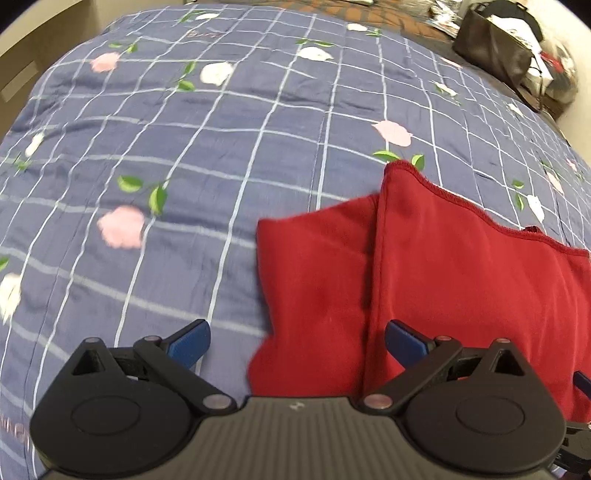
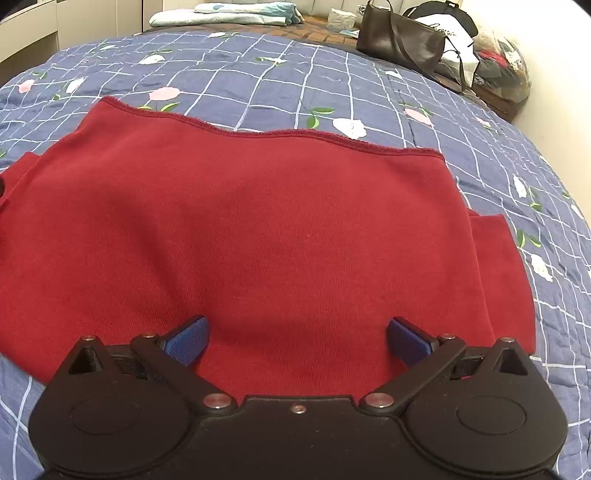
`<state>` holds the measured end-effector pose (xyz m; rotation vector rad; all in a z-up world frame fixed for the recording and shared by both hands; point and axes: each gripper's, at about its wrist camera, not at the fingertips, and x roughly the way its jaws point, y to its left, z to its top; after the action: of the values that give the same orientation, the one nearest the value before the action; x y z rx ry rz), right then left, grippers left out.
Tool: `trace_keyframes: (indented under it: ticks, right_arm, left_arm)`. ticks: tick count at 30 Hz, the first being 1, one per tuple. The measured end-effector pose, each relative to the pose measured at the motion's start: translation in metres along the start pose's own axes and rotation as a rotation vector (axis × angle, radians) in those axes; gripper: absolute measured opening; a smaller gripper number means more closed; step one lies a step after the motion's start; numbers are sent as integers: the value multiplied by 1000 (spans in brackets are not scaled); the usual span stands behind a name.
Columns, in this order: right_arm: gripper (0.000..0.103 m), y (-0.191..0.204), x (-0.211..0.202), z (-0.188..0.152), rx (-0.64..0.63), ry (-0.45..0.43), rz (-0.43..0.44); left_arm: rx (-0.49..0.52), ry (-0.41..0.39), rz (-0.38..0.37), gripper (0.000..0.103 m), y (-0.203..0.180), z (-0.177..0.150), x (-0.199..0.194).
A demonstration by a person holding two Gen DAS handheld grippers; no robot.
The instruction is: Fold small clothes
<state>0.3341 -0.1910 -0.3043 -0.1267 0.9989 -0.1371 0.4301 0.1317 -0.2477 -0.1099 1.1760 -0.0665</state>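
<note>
A red knit garment (image 2: pixel 258 229) lies flat on the bed, its stitched hem at the far side. In the left wrist view its left part (image 1: pixel 461 277) shows with a sleeve (image 1: pixel 310 288) folded beside the body. My left gripper (image 1: pixel 297 345) is open and empty, low over the garment's left edge and sleeve. My right gripper (image 2: pixel 297 341) is open and empty, low over the garment's near middle. A short sleeve part (image 2: pixel 495 251) sticks out on the right.
The bed is covered by a blue checked quilt with flowers (image 2: pixel 280 81). A dark handbag (image 2: pixel 402 40) and bags of clutter (image 2: pixel 498 62) sit at the far right corner. Folded pale bedding (image 2: pixel 225 14) lies at the head. A beige cabinet (image 1: pixel 22 62) stands far left.
</note>
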Motion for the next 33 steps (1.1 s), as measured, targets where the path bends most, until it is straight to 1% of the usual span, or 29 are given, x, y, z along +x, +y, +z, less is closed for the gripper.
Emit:
trace_keyframes:
  ticks: [1,3,6,9,10,11,13,14,17,18,20,22,24,26,27,29,33]
  right_arm:
    - [102,0,0,-1,2,-3,0]
    - [103,-1,0,-2,3,-11,1]
    - [103,-1,-1,-5,7,-26,3]
    - [103,-1,-2,-7,8,-32,3]
    - [103,-1,-1,-7,8,-31,3]
    - [103,-1,-1,-7,9,-31,4]
    - [103,-1,-1,-7,11,-31,8]
    - [103,-2,-2,-8,12,-33,10]
    - [103,-2,-2,-8,11,-33,15]
    - [103,-3,-2,-8,9,-31,16]
    - [103,-3,-2,-7,6,-29,21]
    - [103,-4,-1,-7,1,-27,27]
    - [103,-4,-1,-6,-7,-17,34]
    - [103,-6,-2,-3,-20,7,45]
    - [103,-6,-2,-1,-26,20,53]
    - [103,-9,-1,4,-48,55,78]
    - [103,-15,-5,12,-104,111,126]
  left_arm:
    - [13,8,-22,103,0,4,5]
    - [28,41,-89,103,4,9,18]
    - [9,91,-162,102,6,14,30]
    - [-6,78,-251,102,8,14,27]
    - [-9,74,-269,102,8,12,27]
    - [-8,79,-266,102,7,12,28]
    - [-11,120,-204,98,6,12,37]
    - [-25,139,-184,96,6,12,41]
    - [-69,129,-205,96,8,14,38]
    - [-78,128,-209,91,8,14,38]
    - [-77,129,-171,80,6,14,36]
    - [-80,133,-168,62,4,15,33]
    - [-102,134,-189,34,2,16,28]
    - [-110,134,-191,20,-6,18,22]
    - [-103,133,-174,17,-10,20,18]
    - [-83,122,-140,16,-23,22,8]
    - [-58,82,-106,15,-48,28,-23]
